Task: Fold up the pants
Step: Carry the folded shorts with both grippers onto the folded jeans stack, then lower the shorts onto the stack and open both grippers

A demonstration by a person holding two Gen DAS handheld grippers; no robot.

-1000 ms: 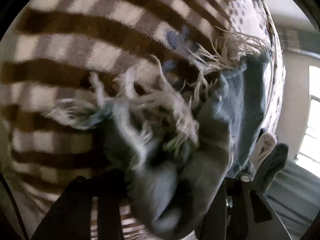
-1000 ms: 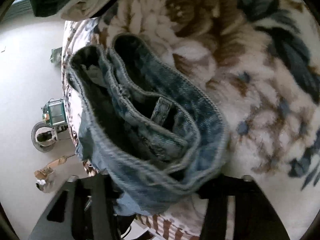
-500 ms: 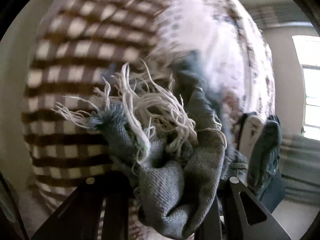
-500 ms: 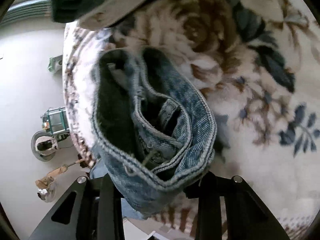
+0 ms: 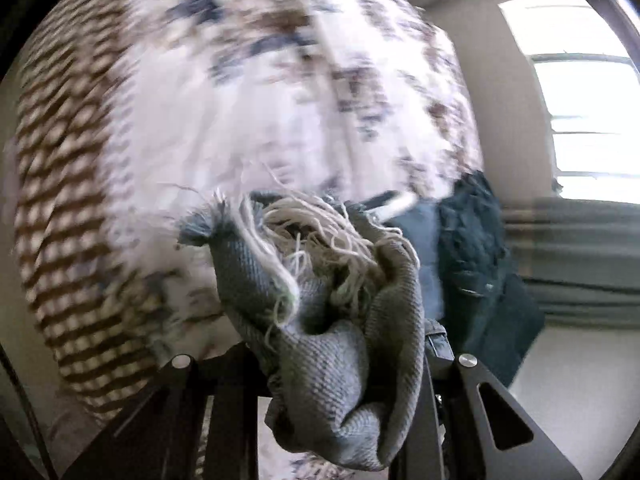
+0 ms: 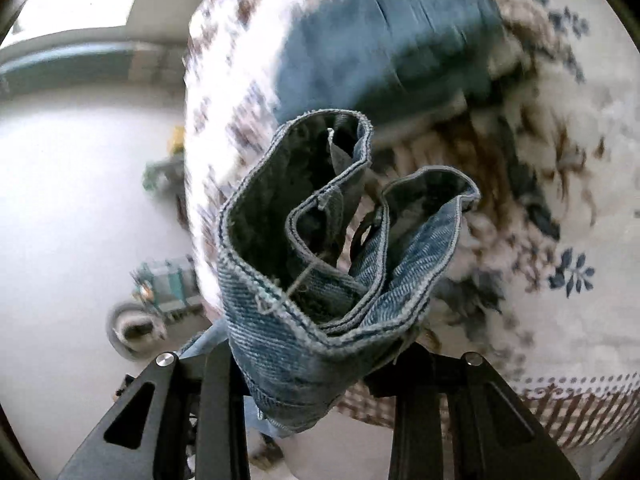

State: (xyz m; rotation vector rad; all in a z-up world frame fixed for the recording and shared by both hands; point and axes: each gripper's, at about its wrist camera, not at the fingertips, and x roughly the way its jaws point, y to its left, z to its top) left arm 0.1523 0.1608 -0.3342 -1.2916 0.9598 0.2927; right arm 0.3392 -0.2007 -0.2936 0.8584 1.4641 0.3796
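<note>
A bed covered by a floral blanket (image 6: pixel 568 128) with a brown checked border (image 5: pixel 60 208) fills most of both views; heavy motion blur is noted over it. Pale floor (image 6: pixel 80 184) is seen at the left of the right wrist view, and a bright window (image 5: pixel 588 96) at the right of the left wrist view. A pile of dark folded clothes (image 5: pixel 476 256) is seen on the bed's far edge in the left wrist view; a blurred blue folded garment (image 6: pixel 384 40) is seen on the blanket at the top of the right wrist view. The pants (image 6: pixel 328 264), blue denim, are held off the blanket at both ends. In the right wrist view the waistband end is bunched into a curled loop directly between the two black fingers of the right gripper (image 6: pixel 320 384), the stitched band rising above the fingertips and the dark inner face turned to the camera; the jaws are closed narrowly upon the cloth. In the left wrist view the frayed hem (image 5: pixel 316 240), with loose pale threads, is bundled between the fingers of the left gripper (image 5: pixel 336 392); those jaws are likewise closed narrowly, clamped on the fabric, which spills forward over and between them. Small cluttered objects (image 6: pixel 160 280) are seen on the floor, too blurred to be identified.
</note>
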